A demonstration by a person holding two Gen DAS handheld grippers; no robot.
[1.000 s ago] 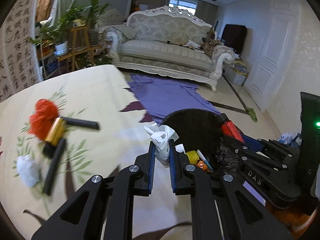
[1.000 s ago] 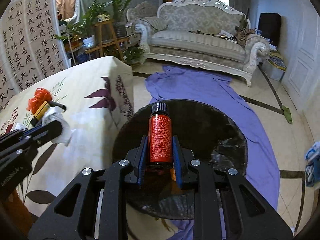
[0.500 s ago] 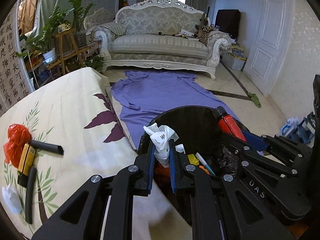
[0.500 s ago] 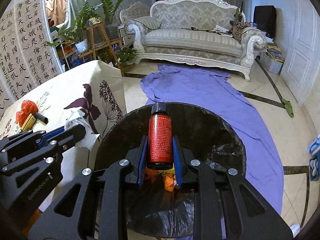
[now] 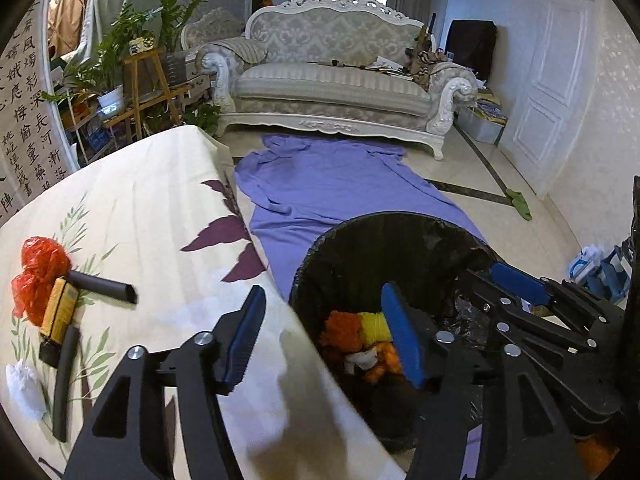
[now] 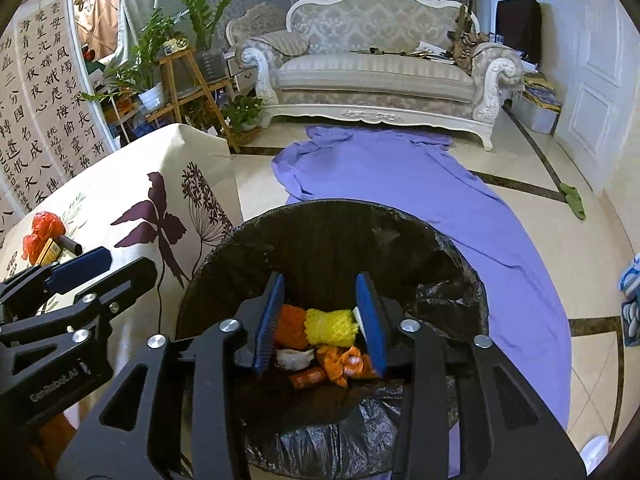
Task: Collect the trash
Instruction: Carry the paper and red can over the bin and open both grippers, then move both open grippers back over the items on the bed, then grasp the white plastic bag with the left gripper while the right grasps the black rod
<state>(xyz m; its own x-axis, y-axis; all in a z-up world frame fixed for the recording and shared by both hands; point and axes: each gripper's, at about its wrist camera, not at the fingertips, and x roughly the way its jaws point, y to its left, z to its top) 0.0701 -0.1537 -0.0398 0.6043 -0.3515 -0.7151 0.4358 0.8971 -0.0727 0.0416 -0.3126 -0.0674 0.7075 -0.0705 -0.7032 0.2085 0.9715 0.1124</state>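
Ornate white-framed sofa (image 5: 336, 80) against far wall, clutter on its right end. Purple cloth (image 6: 432, 196) spread on tiled floor in front of sofa. Potted plants (image 6: 160, 60) on wooden stand (image 6: 192, 88) at left. Calligraphy panel (image 6: 44, 96) along left edge. White panelled door (image 5: 556, 92) at right. Dark cabinet (image 5: 472, 44) in far corner beside sofa. Small green item (image 5: 519, 203) on floor near door. Table (image 5: 152, 200) with cream floral cloth at left.

Left gripper (image 5: 326, 330), jaws apart, above bin (image 5: 320, 240) rim.
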